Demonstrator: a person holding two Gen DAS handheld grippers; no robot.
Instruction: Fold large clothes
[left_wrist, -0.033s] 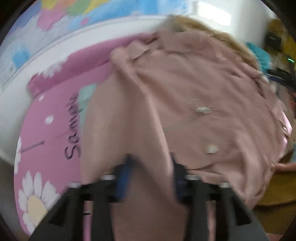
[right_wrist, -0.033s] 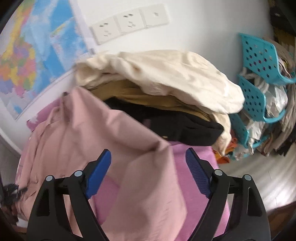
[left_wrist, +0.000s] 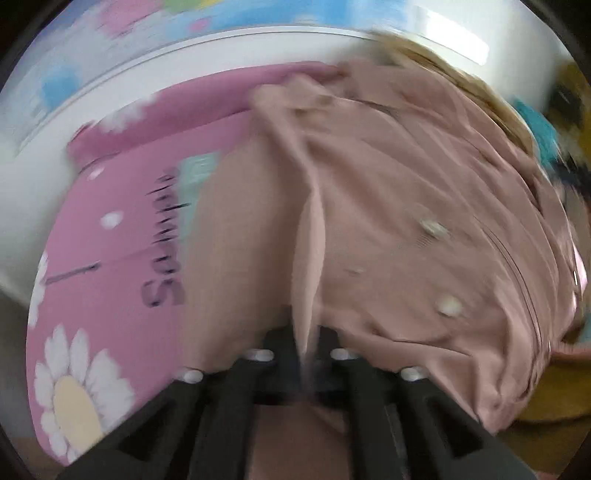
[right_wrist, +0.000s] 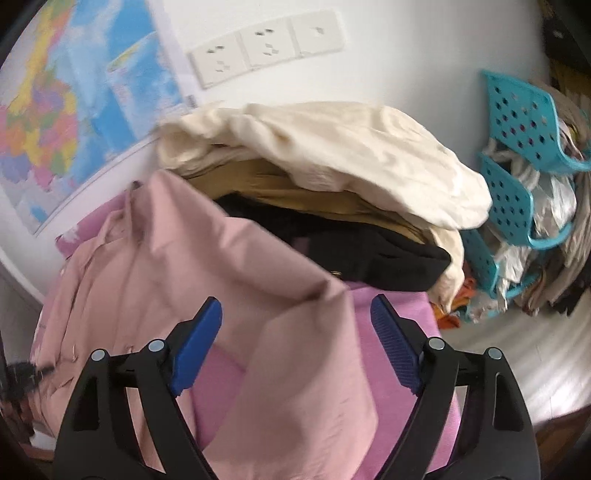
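Note:
A large dusty-pink shirt (left_wrist: 406, 192) with pale buttons lies spread on a pink printed cloth (left_wrist: 122, 229). My left gripper (left_wrist: 304, 350) is shut on a fold of the shirt's fabric, which rises in a ridge between the jaws. In the right wrist view the same pink shirt (right_wrist: 221, 266) lies crumpled under my right gripper (right_wrist: 295, 343). The right gripper is open, its blue pads (right_wrist: 195, 347) wide apart above a fold of the shirt, holding nothing.
A pile of cream, tan and black clothes (right_wrist: 332, 177) sits behind the shirt. Turquoise perforated baskets (right_wrist: 517, 155) with clutter stand at the right by the floor. A map (right_wrist: 55, 110) and wall sockets (right_wrist: 266, 48) are on the white wall behind.
My left gripper has closed from open onto a fold of the pink shirt. The right gripper has stayed open and hardly moved.

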